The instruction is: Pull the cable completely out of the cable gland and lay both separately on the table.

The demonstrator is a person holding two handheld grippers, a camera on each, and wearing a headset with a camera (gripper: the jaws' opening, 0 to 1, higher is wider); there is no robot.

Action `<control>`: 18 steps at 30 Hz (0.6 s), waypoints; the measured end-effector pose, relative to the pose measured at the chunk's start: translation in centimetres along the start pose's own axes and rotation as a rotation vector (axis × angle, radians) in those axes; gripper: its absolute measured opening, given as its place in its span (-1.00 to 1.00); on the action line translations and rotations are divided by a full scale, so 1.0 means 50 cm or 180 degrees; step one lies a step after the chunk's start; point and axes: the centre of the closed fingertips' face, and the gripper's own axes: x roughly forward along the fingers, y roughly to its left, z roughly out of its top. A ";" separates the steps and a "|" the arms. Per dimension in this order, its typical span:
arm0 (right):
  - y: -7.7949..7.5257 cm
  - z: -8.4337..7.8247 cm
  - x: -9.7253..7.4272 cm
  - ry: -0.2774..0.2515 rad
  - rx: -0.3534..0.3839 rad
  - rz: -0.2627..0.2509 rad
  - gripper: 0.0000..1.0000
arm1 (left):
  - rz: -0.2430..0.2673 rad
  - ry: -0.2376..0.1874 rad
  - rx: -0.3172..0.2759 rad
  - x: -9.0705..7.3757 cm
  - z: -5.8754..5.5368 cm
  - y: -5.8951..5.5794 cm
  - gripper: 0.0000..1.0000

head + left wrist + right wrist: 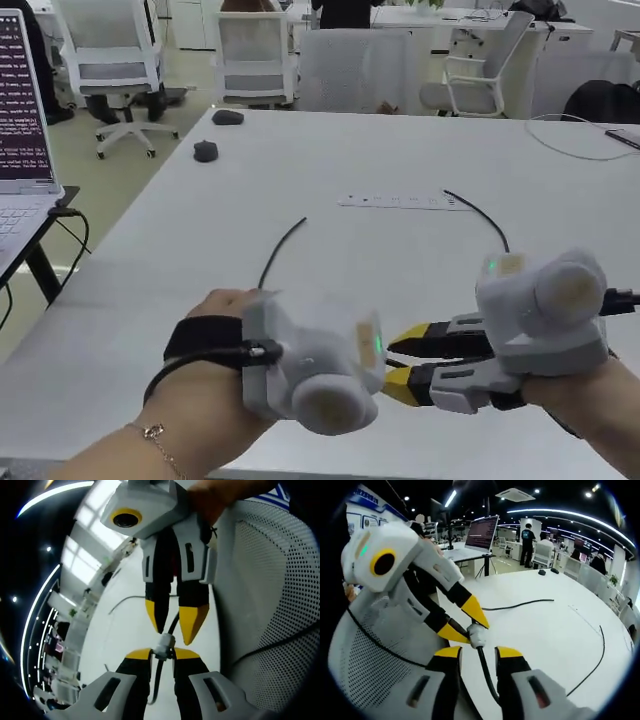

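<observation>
White worktable (400, 150), lower centre: left gripper (162, 653) clenched on cable gland (476, 635), right gripper (479, 655) parted astride cable (487, 679); extraction pending, seemingly needing clamp-and-pull.

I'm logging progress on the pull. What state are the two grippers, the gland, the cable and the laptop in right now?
left gripper: shut on the cable gland.
right gripper: open, jaws either side of the cable.
cable gland: clamped, cable threaded through it.
cable: not yet pulled out of the gland.
laptop: open, screen lit.
</observation>
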 end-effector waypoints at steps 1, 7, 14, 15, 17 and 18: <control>0.001 -0.001 0.001 0.0018 -0.0051 -0.0016 -0.54 | -0.0020 0.0008 0.0045 0.001 0.001 -0.004 -0.67; 0.004 -0.008 0.004 0.0097 -0.0179 -0.0005 -0.59 | -0.0105 0.0052 0.0404 0.008 0.011 -0.026 -0.67; 0.011 -0.017 0.008 0.0181 -0.0243 0.0052 -0.70 | -0.0099 0.0077 0.0532 0.009 0.010 -0.026 -0.67; 0.013 -0.019 0.008 0.0198 -0.0262 0.0063 -0.72 | -0.0101 0.0080 0.0549 0.010 0.011 -0.027 -0.67; 0.017 -0.020 0.010 0.0215 -0.0287 0.0078 -0.75 | -0.0108 0.0093 0.0581 0.011 0.010 -0.028 -0.67; 0.017 -0.021 0.010 0.0225 -0.0285 0.0079 -0.75 | -0.0113 0.0100 0.0585 0.011 0.009 -0.029 -0.67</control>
